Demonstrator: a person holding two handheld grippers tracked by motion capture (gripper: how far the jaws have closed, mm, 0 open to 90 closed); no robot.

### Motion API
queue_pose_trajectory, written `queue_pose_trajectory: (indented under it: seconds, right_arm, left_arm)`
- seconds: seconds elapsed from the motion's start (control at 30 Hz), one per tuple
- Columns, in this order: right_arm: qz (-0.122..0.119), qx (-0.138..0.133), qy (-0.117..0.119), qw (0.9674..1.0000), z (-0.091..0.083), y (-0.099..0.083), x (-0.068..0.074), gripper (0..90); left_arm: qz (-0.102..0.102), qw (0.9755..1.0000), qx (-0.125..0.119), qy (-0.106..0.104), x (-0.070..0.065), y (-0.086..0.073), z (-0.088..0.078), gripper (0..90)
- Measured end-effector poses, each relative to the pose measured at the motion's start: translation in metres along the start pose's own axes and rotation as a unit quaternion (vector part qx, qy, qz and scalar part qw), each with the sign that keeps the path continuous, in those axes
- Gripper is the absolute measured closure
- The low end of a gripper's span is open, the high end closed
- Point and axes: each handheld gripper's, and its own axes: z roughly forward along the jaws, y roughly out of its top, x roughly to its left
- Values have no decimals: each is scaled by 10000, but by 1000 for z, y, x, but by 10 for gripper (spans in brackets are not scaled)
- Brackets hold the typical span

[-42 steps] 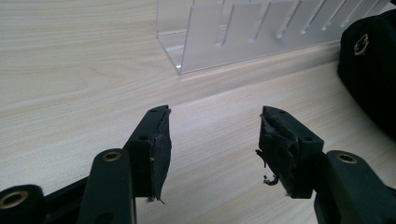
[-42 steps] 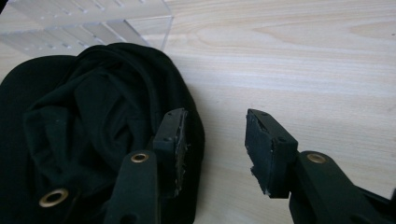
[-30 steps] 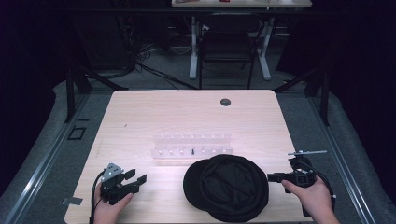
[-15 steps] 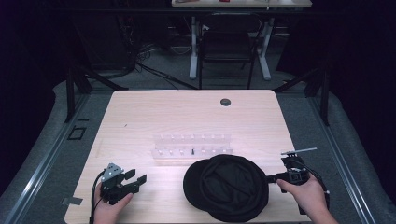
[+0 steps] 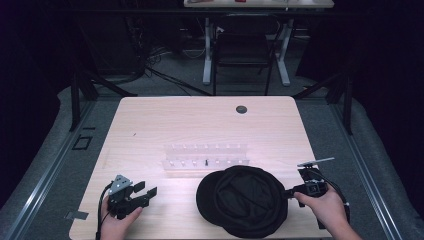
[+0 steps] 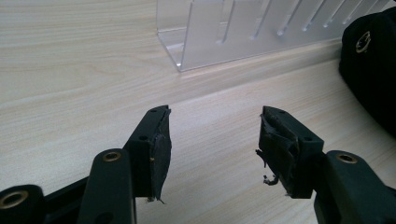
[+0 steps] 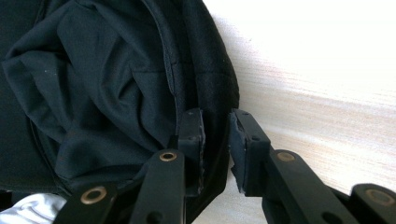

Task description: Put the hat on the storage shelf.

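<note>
A black fabric hat (image 5: 245,200) lies crown down on the wooden table (image 5: 175,120), near its front edge. My right gripper (image 5: 289,192) reaches in from the right at the hat's rim. In the right gripper view one jaw is inside the hat (image 7: 93,84) and the other outside, so the rim stands between the pads of the right gripper (image 7: 217,135). The jaws have just been closing, and a narrow gap remains. My left gripper (image 5: 147,192) rests at the front left, open and holding nothing (image 6: 215,135). The hat's edge (image 6: 373,70) lies to its right.
A clear plastic slotted rack (image 5: 205,156) stands just behind the hat, ahead of the left gripper (image 6: 243,32). A small round grommet (image 5: 241,109) sits near the table's far edge. Chair and desk legs stand on the floor beyond the table.
The right gripper has edged left onto the hat's rim and its jaws have narrowed. The left gripper and the hat have stayed where they were.
</note>
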Motion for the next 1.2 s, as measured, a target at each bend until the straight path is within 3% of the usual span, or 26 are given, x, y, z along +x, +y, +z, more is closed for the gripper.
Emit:
queue_pose_trajectory:
  seconds: [0.03,0.13,0.4,0.63,0.67,0.8,0.9,0.97,1.07,1.2]
  right_arm:
    - [108,-102,35,9999,2,-1,1,751]
    - [154,50,85,9998,3,0,0,754]
    - [273,102,176,9994,7,2,-3,755]
    - [261,121,158,9995,10,6,-2,750]
    - [135,226,168,9995,10,7,-3,762]
    - [180,194,160,9995,13,8,-2,777]
    - [77,312,141,9994,11,10,-3,784]
    - [152,259,140,9995,12,10,-1,809]
    - [31,439,192,9988,10,12,-3,848]
    - [50,431,218,9988,9,12,-2,866]
  left_arm:
    - [3,10000,13,-6,0,0,0,438]
    - [-1,10000,0,0,0,0,0,438]
    - [2,10000,13,-5,0,0,0,438]
    - [-2,10000,18,-5,0,0,0,438]
    - [1,10000,21,-5,0,0,0,438]
    - [7,10000,16,-6,0,0,0,438]
    - [5,10000,18,-6,0,0,0,438]
    - [7,10000,18,-6,0,0,0,438]
    - [4,10000,16,-4,0,0,0,438]
    - [6,10000,16,-4,0,0,0,438]
